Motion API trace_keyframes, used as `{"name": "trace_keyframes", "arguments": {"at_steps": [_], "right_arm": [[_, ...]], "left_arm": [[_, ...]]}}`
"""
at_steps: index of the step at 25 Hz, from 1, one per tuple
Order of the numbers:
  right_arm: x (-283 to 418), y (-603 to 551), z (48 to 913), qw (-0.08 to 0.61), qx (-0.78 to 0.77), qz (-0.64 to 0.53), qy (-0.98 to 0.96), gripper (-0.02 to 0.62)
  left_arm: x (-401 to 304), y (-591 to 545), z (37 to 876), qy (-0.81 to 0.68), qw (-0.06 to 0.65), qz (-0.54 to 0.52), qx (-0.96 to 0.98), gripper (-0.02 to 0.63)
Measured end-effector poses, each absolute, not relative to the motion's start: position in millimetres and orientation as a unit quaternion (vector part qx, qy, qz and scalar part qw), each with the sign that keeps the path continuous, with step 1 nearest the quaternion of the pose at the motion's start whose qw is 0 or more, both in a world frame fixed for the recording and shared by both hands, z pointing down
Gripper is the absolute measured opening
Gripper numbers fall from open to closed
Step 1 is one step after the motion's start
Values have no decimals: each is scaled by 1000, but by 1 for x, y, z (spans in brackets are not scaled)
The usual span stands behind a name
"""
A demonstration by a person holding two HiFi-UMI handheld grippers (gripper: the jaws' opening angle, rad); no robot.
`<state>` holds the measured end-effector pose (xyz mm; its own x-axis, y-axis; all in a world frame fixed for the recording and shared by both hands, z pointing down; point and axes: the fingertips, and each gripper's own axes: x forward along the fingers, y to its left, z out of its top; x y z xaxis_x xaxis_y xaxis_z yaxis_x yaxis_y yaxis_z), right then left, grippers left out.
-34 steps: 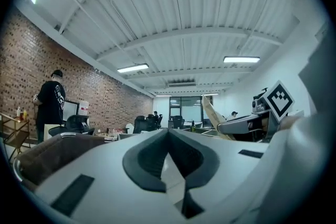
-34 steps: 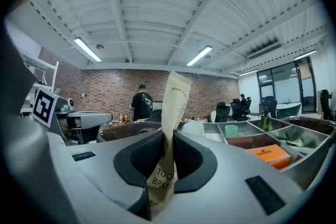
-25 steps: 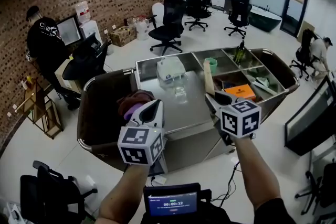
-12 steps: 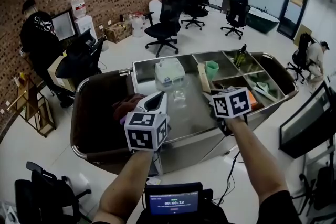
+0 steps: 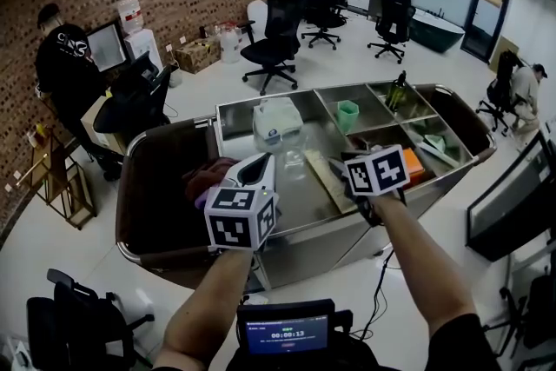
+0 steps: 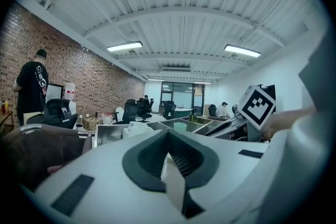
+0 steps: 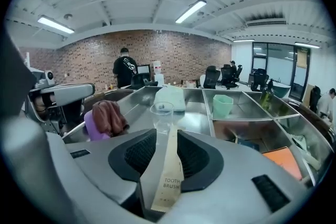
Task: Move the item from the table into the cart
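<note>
A long tan toothbrush box [image 5: 322, 180] lies flat on the steel top of the cart [image 5: 234, 113], just right of a clear plastic cup [image 5: 294, 157]. My right gripper [image 5: 344, 184] is at the box's near end. In the right gripper view the box [image 7: 168, 173] runs between the jaws, which are opening, and gaps show on both sides of it. My left gripper [image 5: 253, 173] hovers over the cart's left part, jaws together. A pale sliver shows between its pads [image 6: 185, 157]; I cannot tell what it is.
A white pack [image 5: 278, 119] sits behind the cup. Right-hand compartments hold a green cup [image 5: 348, 114], a bottle [image 5: 398, 91] and an orange box [image 5: 415, 167]. A brown cloth on something purple [image 5: 208, 178] lies in the dark left bin. Office chairs and people stand beyond.
The toothbrush box went from standing up near the green cup's compartment to lying flat left of it on the steel top. The right gripper moved left with it. The left gripper barely shifted.
</note>
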<state>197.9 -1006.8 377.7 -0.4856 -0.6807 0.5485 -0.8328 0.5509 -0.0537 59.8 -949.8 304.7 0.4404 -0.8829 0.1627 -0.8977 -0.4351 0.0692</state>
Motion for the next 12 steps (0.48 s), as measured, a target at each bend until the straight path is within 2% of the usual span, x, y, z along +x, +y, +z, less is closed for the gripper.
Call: {"name": "trace_keyframes", "arguments": {"at_steps": [12], "right_arm": [[216,-989,345,170,456,136,-863,123]], "left_arm": [[75,-931,296,-523,60,33,850,5]]}}
